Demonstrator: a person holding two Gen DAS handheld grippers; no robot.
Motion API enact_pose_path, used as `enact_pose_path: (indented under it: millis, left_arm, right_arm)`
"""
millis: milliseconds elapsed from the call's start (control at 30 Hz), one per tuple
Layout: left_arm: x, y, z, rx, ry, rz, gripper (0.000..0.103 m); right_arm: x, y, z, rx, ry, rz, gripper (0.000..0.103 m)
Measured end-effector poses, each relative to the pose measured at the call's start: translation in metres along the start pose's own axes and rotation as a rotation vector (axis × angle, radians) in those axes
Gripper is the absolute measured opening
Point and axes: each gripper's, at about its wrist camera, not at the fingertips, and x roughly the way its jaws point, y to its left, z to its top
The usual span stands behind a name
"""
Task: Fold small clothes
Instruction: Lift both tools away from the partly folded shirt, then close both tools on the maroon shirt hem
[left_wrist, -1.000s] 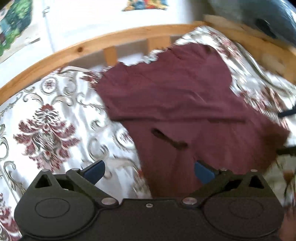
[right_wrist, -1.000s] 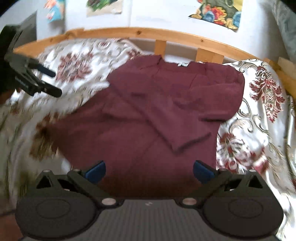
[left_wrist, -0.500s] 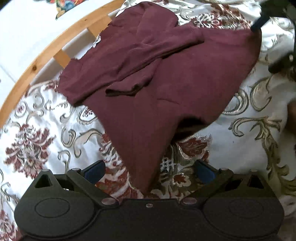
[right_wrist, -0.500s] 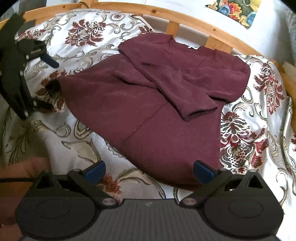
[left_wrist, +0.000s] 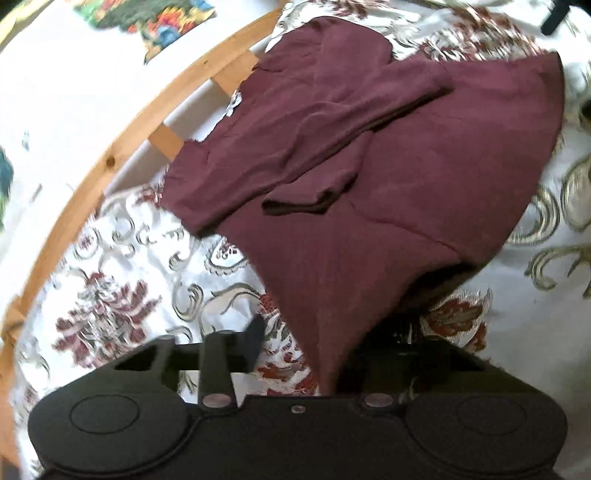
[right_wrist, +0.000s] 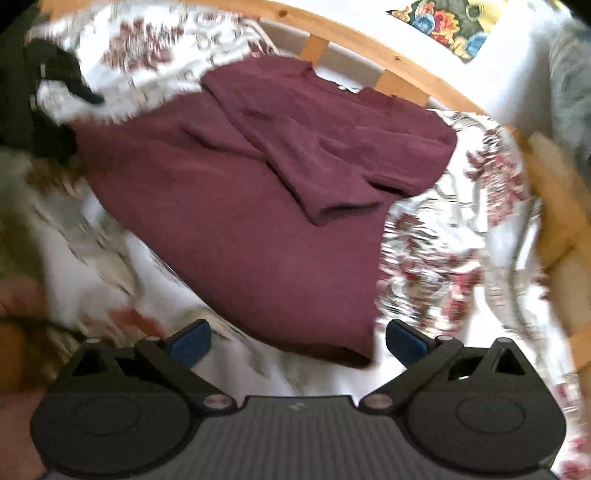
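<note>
A maroon long-sleeved top (left_wrist: 388, 177) lies flat on the patterned bedspread (left_wrist: 122, 280), both sleeves folded across its chest. Its near hem corner hangs between the jaws of my left gripper (left_wrist: 323, 336), which are closing. The left fingertip (left_wrist: 255, 336) still stands a little clear of the cloth, and the other fingertip is hidden under the fabric. In the right wrist view the top (right_wrist: 266, 206) reaches down to my right gripper (right_wrist: 297, 343), which is open, its blue pads (right_wrist: 192, 341) on either side of the other hem corner.
A curved wooden bed rail (left_wrist: 122, 147) borders the far side of the bedspread, with a white wall and colourful pictures (right_wrist: 447, 26) behind it. The left gripper's dark body (right_wrist: 44, 92) shows at the top left of the right wrist view.
The left gripper's fingers have swung inward around the near hem corner. Both grippers have come lower and closer to the hem, and both views have rolled.
</note>
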Motion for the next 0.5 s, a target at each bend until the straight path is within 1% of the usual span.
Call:
enact_pose_path:
  millis: [33,67,100,233,333,367,400,433,500]
  left_arm:
    - [0.000,0.005,0.001,-0.030,0.001,-0.018,0.027]
    - [0.000,0.009,0.002,-0.056,-0.003,-0.031,0.018]
    - [-0.001,0.012,0.002,-0.074,-0.010,-0.036,0.012]
    - [-0.004,0.019,0.007,-0.130,-0.039,-0.037,0.009]
    - [-0.005,0.027,0.010,-0.191,-0.045,-0.045,0.008]
    - [-0.005,0.029,0.011,-0.205,-0.046,-0.044,0.008]
    - [-0.004,0.031,0.011,-0.215,-0.047,-0.042,0.008]
    - [-0.004,0.032,0.011,-0.223,-0.047,-0.040,0.008]
    - [-0.005,0.033,0.010,-0.228,-0.049,-0.038,0.008]
  right_arm:
    - [-0.001,-0.002,-0.003,-0.030,0.008,-0.020,0.103]
    - [-0.002,-0.003,-0.005,-0.054,0.017,-0.033,0.103]
    - [-0.002,-0.005,-0.007,-0.076,0.027,-0.043,0.103]
    - [0.006,-0.009,-0.014,-0.221,0.071,-0.101,0.103]
    - [0.016,-0.008,-0.015,-0.307,0.046,-0.119,0.103]
    - [0.018,-0.007,-0.015,-0.332,0.030,-0.122,0.101]
    - [0.019,-0.006,-0.015,-0.354,0.011,-0.117,0.094]
    - [0.020,-0.004,-0.015,-0.381,-0.016,-0.104,0.089]
    - [0.019,0.005,-0.015,-0.437,-0.060,-0.085,0.072]
